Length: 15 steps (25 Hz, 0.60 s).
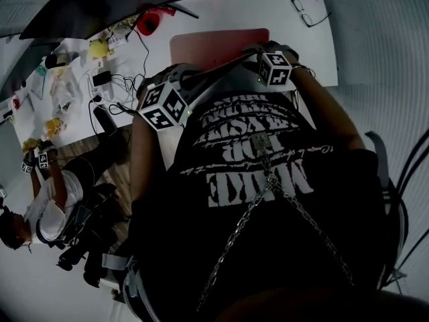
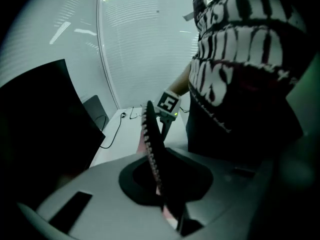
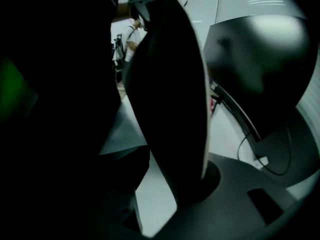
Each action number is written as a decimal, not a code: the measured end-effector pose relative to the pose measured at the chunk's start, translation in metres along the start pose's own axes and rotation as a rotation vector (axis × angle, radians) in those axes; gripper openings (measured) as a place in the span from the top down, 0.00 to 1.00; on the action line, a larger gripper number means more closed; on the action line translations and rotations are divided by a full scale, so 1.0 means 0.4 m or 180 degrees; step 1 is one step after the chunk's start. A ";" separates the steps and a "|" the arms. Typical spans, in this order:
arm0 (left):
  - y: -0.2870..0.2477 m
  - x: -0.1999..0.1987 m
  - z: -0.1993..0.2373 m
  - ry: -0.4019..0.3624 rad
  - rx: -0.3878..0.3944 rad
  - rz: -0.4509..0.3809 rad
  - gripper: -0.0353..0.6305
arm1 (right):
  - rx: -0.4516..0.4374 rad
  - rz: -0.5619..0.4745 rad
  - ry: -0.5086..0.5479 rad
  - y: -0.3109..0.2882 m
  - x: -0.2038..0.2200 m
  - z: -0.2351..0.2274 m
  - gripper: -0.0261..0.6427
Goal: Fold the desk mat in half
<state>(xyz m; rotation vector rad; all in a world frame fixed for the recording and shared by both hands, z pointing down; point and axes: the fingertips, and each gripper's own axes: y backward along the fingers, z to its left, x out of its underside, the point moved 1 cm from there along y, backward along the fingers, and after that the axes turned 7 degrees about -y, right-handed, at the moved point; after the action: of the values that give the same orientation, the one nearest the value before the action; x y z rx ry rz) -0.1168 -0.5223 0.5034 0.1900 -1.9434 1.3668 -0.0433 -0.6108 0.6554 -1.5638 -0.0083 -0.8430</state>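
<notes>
All three views are dimly exposed, bent by wide-angle distortion and vignetted black at the corners. The white desk (image 1: 221,15) is evenly lit, while near parts in both gripper views are lost in blurred shadow.

We saw the mat (image 1: 218,45) as smooth pink, faintly sheened, on a matt white table (image 1: 315,45). The shirt (image 1: 268,146) was black cloth with cracked white print, a shiny metal chain (image 1: 295,208) over it. The floor (image 1: 117,180) looked like wood. The left gripper (image 2: 149,115) was matt grey plastic.
</notes>
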 end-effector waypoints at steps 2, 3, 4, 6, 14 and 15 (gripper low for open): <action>0.041 0.007 -0.022 -0.0037 -0.0005 0.0024 0.91 | 0.0346 0.0065 -0.0058 -0.031 0.002 -0.068 0.72; 0.058 0.015 -0.030 -0.0039 -0.0031 0.0064 0.91 | 0.0463 0.0116 -0.0106 -0.047 0.006 -0.101 0.72; 0.074 0.023 -0.035 -0.0020 -0.0072 0.0096 0.91 | 0.0568 0.0179 -0.0143 -0.061 0.014 -0.132 0.72; 0.114 0.038 -0.037 0.0062 -0.0201 0.0103 0.91 | 0.0746 0.0325 -0.0137 -0.075 0.039 -0.183 0.77; 0.396 0.085 0.078 0.0105 -0.1152 -0.0081 0.91 | 0.1213 -0.0375 -0.0521 0.268 -0.135 -0.212 0.94; 0.411 0.083 0.096 0.0052 -0.1245 -0.0121 0.91 | 0.1355 -0.0409 -0.0546 0.324 -0.149 -0.223 0.94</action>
<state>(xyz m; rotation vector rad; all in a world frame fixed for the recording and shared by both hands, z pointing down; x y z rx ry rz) -0.2423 -0.4767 0.3950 0.0271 -2.1364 0.9362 -0.0706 -0.6870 0.5077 -1.2355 -0.3921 -0.7458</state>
